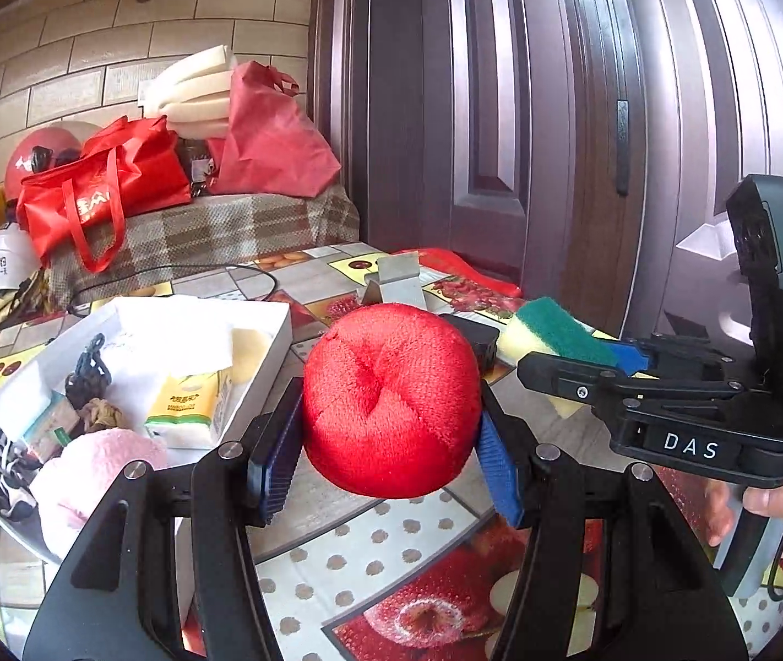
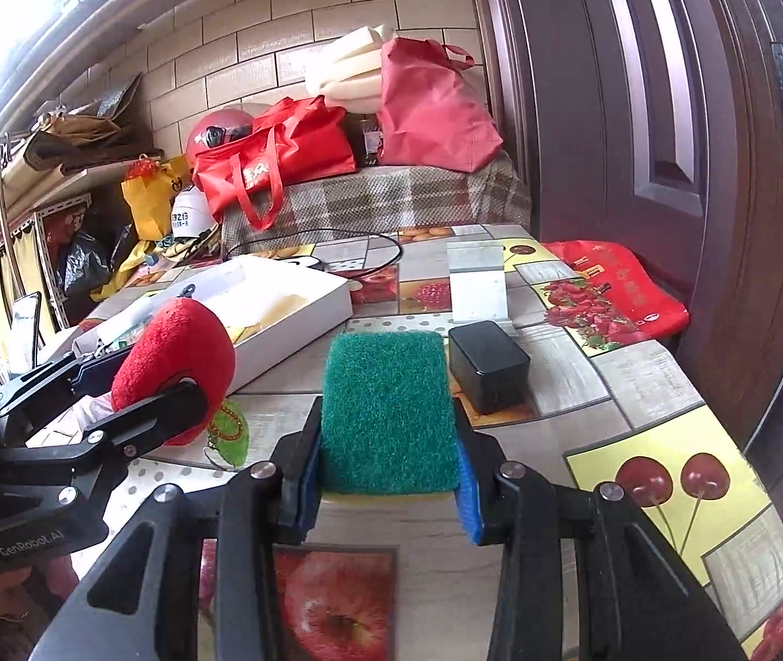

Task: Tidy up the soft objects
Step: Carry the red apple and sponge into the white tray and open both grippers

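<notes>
A round red plush ball (image 1: 391,402) hangs above the table, pinched between the blue pads of my left gripper (image 1: 389,457), which is shut on it. The same ball (image 2: 177,363) shows at the left of the right wrist view. My right gripper (image 2: 389,473) is shut on a green-and-yellow sponge (image 2: 389,413), green side up, held over the table; the sponge (image 1: 554,330) also appears to the right in the left wrist view. A white box (image 1: 259,380) to the left holds tissue packs, a pink plush, a black chain and other soft items.
A small black box (image 2: 488,363) and a grey metal bracket (image 2: 477,286) sit on the fruit-print tablecloth (image 2: 667,440). A dark door (image 2: 667,110) stands close on the right. Red bags (image 2: 281,160) and foam pieces lie piled on a checked cover behind. A black cable runs behind the box.
</notes>
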`<state>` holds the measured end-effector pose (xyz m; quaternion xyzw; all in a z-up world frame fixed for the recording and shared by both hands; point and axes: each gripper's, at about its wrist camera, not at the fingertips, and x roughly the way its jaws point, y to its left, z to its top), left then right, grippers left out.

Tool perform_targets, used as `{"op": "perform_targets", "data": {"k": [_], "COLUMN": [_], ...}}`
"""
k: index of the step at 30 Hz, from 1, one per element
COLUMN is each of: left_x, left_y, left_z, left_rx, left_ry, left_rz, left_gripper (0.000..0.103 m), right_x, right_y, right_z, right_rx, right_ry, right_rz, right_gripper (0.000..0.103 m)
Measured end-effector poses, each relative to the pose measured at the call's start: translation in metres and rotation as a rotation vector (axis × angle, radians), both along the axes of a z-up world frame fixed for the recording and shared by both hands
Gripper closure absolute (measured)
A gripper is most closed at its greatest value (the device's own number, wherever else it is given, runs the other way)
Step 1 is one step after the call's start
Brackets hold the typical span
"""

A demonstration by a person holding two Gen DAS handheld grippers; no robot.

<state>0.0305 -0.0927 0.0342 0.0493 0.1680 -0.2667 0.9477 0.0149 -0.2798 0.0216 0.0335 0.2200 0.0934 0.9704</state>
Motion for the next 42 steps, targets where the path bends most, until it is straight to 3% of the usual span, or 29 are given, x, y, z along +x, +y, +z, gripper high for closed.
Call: {"op": "perform_targets", "data": {"k": [7, 31, 42], "left_x": [-0.011, -0.025, -0.009], "left_y": [0.016, 0.056, 0.114], "left_z": [0.0, 0.0, 0.001], "left_rx": [-0.011, -0.024, -0.035], "left_ry": [-0.016, -0.051, -0.055], "left_rz": [0.02, 0.087, 0.234], "left_gripper": [0.046, 0.045, 0.044], "right_x": [-0.011, -0.012, 0.011], "right_y": [0.01, 0.059, 0.107], "right_z": [-0.001, -0.002, -0.003], "right_rx": [0.036, 0.0, -0.028], "right_ry": [-0.01, -0.029, -0.013], "right_rz": [0.003, 0.056, 0.134], "right_gripper": [0.064, 0.064, 0.064]}}
